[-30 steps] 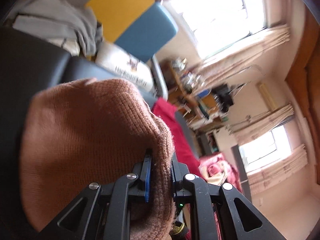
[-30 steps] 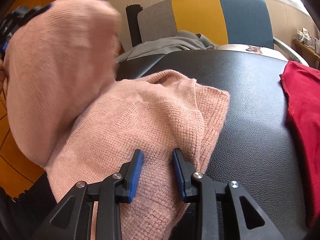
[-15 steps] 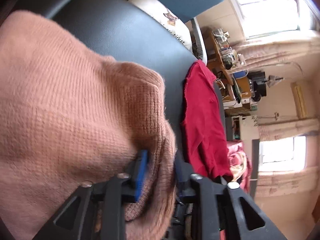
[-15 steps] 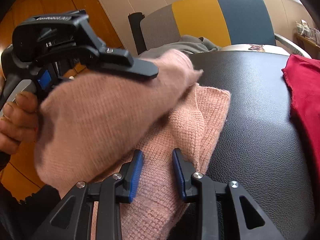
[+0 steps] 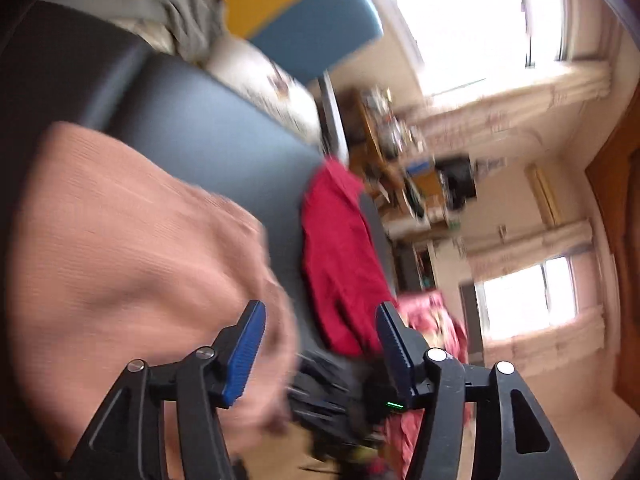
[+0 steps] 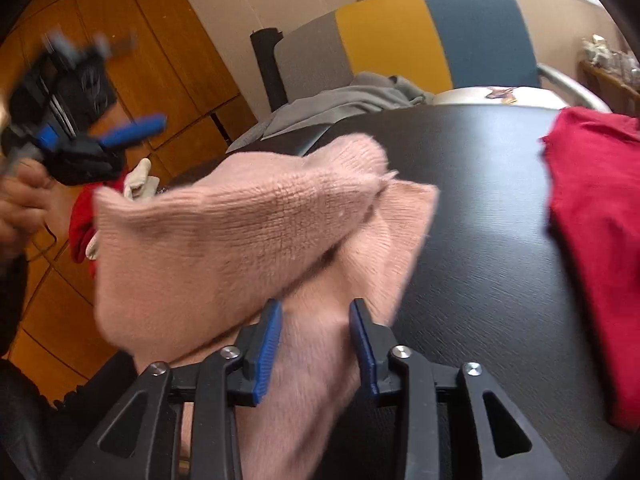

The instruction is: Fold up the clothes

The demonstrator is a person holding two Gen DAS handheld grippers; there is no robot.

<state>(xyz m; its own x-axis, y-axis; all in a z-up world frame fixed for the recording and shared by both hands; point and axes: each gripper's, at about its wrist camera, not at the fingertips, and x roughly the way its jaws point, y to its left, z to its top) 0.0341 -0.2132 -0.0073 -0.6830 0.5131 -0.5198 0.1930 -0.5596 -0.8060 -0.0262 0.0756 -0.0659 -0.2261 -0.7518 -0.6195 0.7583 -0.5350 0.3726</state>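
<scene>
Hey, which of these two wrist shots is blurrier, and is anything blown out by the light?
Left wrist view: heavy motion smear across the pink sweater and room, windows blown out white. Right wrist view: mostly sharp, knit texture readable; only the left gripper at the edge is smeared, slight glare on the black table.

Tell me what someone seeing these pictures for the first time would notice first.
Most likely the pink knit sweater, heaped on the black table just ahead of the right gripper, whose blue pads sit open over it. Next, the red garment lying at the table's right edge. At far left, the blurred left gripper hangs open, off the sweater.
</scene>
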